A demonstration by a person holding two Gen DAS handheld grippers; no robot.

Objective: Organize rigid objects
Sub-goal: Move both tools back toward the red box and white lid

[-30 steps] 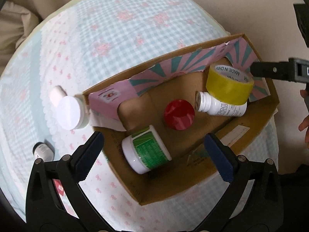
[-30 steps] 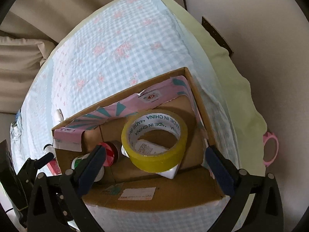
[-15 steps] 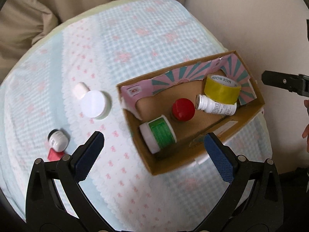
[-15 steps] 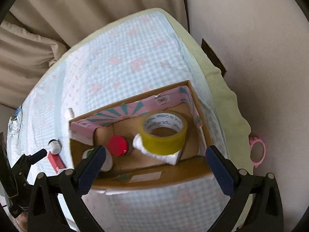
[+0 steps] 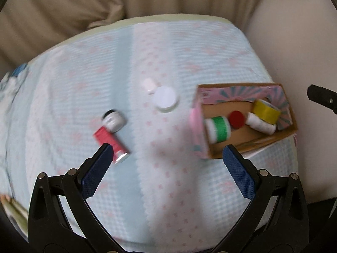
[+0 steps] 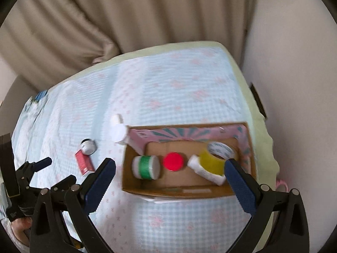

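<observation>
A cardboard box (image 6: 181,190) (image 5: 250,145) with pink lining sits at the right of the cloth-covered table. It holds a green-labelled jar (image 6: 145,167) (image 5: 219,129), a red lid (image 6: 173,161) (image 5: 237,119), a white bottle (image 6: 205,171) (image 5: 261,123) and a yellow tape roll (image 6: 217,158) (image 5: 265,111). Outside lie a red tube (image 5: 110,142) (image 6: 84,162), a small black-capped bottle (image 5: 113,120) (image 6: 88,146), a white jar (image 5: 165,99) (image 6: 118,133) and a small white cap (image 5: 149,85). My left gripper (image 5: 167,167) is open and empty above the cloth, right of the tube. My right gripper (image 6: 168,178) is open and empty above the box.
Beige curtains (image 6: 105,21) hang behind the table and a pale wall (image 6: 294,73) stands on the right. A pink ring (image 6: 282,184) lies past the table's right edge. The table's near edge is below both grippers.
Both grippers have pulled up and back from the box. The left view has swung left, bringing the red tube and small bottle into the middle. Both stay open.
</observation>
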